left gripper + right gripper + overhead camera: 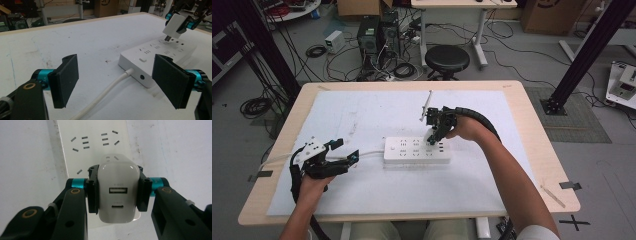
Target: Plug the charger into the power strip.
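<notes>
1. Two grippers work over the counter (pixel 522 165); the right gripper (pixel 435 131) has its jaws clamped on the flanks of a white charger (pixel 117 192), its two ports facing the gripper's camera; the charger hangs directly below the gripper, prongs (pixel 168 38) downward.
2. Below the charger lies the white power strip (pixel 417 150), flat on the counter; in the left gripper view the prongs hover just above its top face, apparently not yet seated, though I cannot tell whether the tips touch.
3. The left gripper (pixel 343 159) stands wide open with nothing between its pads; the near end of the strip and its white cable (pixel 110 87) lie just ahead of it, the cable running between the jaws without contact.
4. The step in hand looks like plugging the charger into a socket; to do it well, line the two flat prongs over one pair of slots (pixel 85 142) ahead of the gripper, keep the charger upright rather than tilted, then press straight down.
5. A light strip may skid under the push; closing the left gripper on the end in front of it would steady it; keep the right grip firm so the smooth charger does not slip upward between the pads.
</notes>
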The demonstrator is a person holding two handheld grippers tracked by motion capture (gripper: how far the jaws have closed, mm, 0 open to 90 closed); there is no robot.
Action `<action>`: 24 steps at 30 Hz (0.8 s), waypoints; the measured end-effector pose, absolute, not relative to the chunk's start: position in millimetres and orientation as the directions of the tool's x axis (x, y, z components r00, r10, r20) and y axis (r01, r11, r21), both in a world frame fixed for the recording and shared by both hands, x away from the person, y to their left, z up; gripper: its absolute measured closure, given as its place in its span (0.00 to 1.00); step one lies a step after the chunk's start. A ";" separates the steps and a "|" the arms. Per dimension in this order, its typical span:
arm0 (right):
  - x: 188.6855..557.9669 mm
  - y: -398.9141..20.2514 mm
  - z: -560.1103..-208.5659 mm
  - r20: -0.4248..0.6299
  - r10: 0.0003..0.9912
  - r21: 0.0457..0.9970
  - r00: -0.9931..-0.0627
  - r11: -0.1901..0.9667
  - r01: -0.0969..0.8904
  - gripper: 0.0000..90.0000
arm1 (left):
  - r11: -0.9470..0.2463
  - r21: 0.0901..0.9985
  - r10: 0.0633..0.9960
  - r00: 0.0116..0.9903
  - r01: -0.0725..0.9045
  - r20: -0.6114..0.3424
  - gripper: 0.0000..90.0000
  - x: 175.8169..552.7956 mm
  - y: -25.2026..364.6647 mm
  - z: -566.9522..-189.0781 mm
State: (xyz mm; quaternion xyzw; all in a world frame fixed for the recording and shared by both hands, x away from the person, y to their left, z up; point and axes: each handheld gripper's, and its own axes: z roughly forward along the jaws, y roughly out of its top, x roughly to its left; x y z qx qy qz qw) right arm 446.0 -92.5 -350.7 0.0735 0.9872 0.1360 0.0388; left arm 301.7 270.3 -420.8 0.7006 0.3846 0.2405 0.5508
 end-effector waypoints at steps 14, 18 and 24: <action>443.2 -79.5 -355.1 -0.100 0.060 0.201 -0.993 0.979 0.039 0.70 | -0.087 0.957 0.806 0.585 0.276 -0.095 0.24 301.7 272.3 -423.4; 443.1 -74.7 -354.4 -0.107 0.037 0.171 -0.994 0.985 0.018 0.70 | -0.088 0.956 0.804 0.586 0.280 -0.098 0.24 301.5 272.9 -424.3; 442.7 -65.5 -354.8 -0.116 0.016 0.136 -0.993 0.991 0.000 0.71 | -0.079 0.956 0.802 0.587 0.282 -0.107 0.24 302.4 270.3 -426.2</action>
